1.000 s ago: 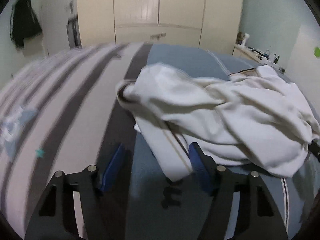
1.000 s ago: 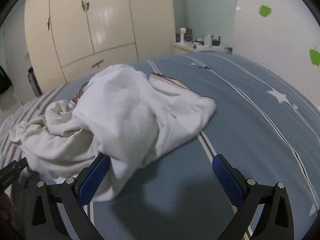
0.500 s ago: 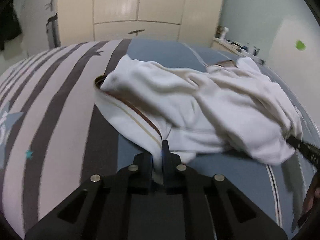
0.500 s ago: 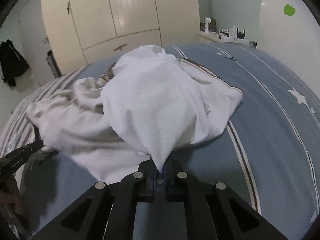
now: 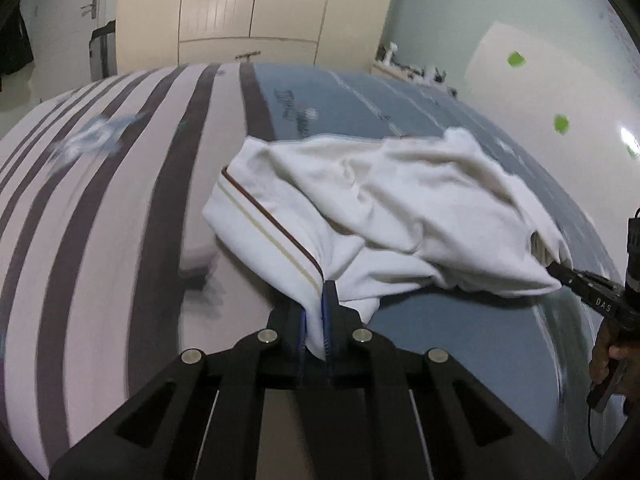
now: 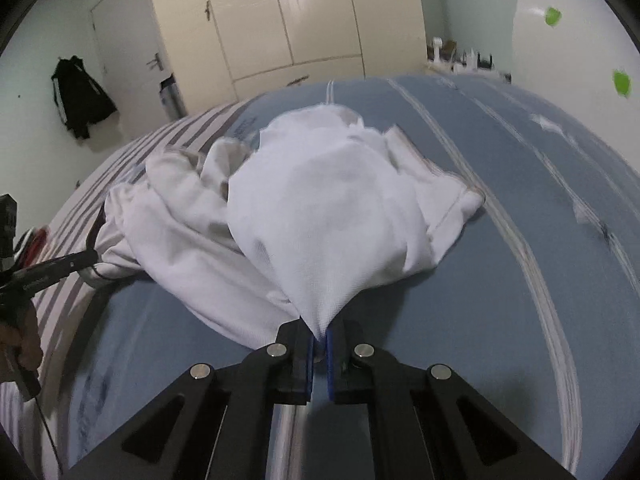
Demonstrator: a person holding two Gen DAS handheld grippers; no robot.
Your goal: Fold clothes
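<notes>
From your left wrist camera, your left gripper [image 5: 314, 320] is pressed together on a white garment [image 5: 400, 208], pinching the edge that carries a dark brown and a tan stripe. The garment lies crumpled on the bed [image 5: 120, 220], across the line where grey-and-white stripes meet plain blue. At the far right your right gripper [image 5: 560, 270] pinches the garment's other end; its black arm reads "DAS" — nothing else on it is legible — and a hand [image 5: 612, 356] holds the handle below. Dark lettering printed on the blue cover beyond the garment is too blurred to read. A cream wardrobe [image 5: 256, 12] stands behind the bed, and a white board [image 5: 560, 92] with green stickers leans at the right.

From your right wrist camera, your right gripper [image 6: 319, 340] is closed on a drawn-up point of the garment [image 6: 328, 220], which spreads ahead and hides the middle of the bed [image 6: 520, 220]. At the left edge the left gripper [image 6: 94, 258] holds the garment's far end; the writing on its arm is unreadable. A black jacket [image 6: 80, 96] hangs on the wall — the wardrobe [image 6: 288, 20] beside it.
</notes>
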